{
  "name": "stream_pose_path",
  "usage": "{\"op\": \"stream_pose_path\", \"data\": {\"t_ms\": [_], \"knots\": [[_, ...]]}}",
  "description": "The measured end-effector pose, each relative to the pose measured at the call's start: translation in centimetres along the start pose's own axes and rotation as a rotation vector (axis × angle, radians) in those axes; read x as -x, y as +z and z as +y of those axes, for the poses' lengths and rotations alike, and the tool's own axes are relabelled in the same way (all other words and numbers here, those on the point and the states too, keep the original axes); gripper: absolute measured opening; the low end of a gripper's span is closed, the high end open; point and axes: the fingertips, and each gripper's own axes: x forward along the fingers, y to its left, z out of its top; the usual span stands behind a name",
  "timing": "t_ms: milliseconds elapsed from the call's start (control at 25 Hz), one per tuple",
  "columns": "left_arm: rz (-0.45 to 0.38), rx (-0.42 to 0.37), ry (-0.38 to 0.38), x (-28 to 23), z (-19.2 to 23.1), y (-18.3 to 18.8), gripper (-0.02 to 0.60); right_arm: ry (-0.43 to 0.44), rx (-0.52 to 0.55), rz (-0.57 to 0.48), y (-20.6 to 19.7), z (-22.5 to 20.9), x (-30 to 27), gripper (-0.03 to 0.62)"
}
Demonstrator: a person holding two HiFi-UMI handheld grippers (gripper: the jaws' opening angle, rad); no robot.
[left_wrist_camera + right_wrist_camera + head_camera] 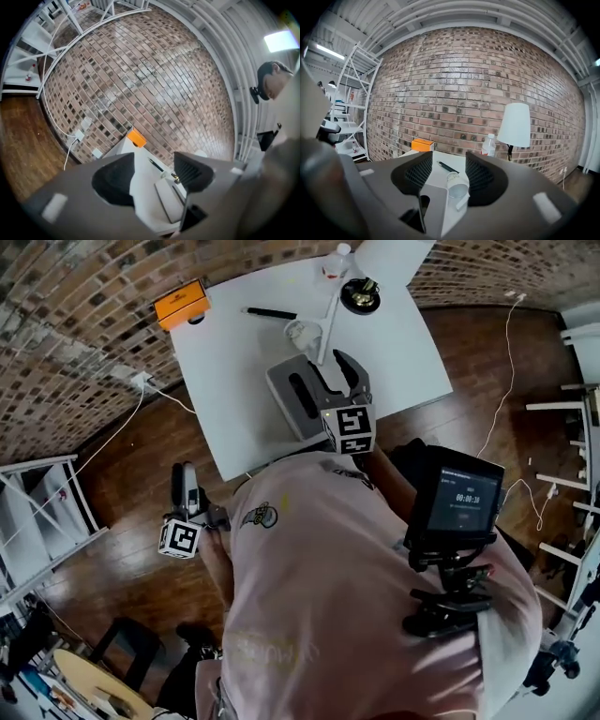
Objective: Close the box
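A grey box (286, 395) with a dark hand slot lies near the front edge of the white table (234, 362). My right gripper (322, 371) reaches over the box's right side, jaws wide apart. In the right gripper view the box (433, 211) sits low between the jaws of that gripper (445, 164); I see no pad pressing on it. My left gripper (183, 474) hangs off the table's left side above the wooden floor. Its jaws (154, 164) stand a little apart with nothing between them, and the box (168, 201) shows beyond them.
On the table are an orange carton (182, 304), a black pen (270, 312), a clear cup (302, 332), a desk lamp (360, 296) and a plastic bottle (336, 261). A white rack (37, 512) stands at the left. Cables trail over the floor (506, 362).
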Motion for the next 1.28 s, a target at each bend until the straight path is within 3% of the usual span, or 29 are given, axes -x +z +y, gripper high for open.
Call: {"op": "stream_pose_path", "data": {"t_ms": [240, 440, 600, 720, 1280], "knots": [[0.001, 0.006, -0.014, -0.5, 0.0, 0.0, 0.245, 0.033, 0.036, 0.012, 0.5, 0.4, 0.3, 0.211], [-0.006, 0.025, -0.03, -0.8, 0.3, 0.0, 0.245, -0.003, 0.05, 0.022, 0.0, -0.1, 0.1, 0.107], [-0.006, -0.003, -0.011, -0.7, 0.0, 0.3, 0.245, -0.031, 0.044, 0.031, -0.1, -0.7, -0.1, 0.114], [-0.01, 0.012, -0.002, -0.3, 0.4, 0.1, 0.245, -0.009, 0.044, 0.049, -0.2, -0.4, -0.4, 0.179], [-0.005, 0.035, 0.038, -1.3, 1.2, 0.0, 0.245, 0.004, 0.055, 0.089, -0.7, -0.6, -1.6, 0.179]]}}
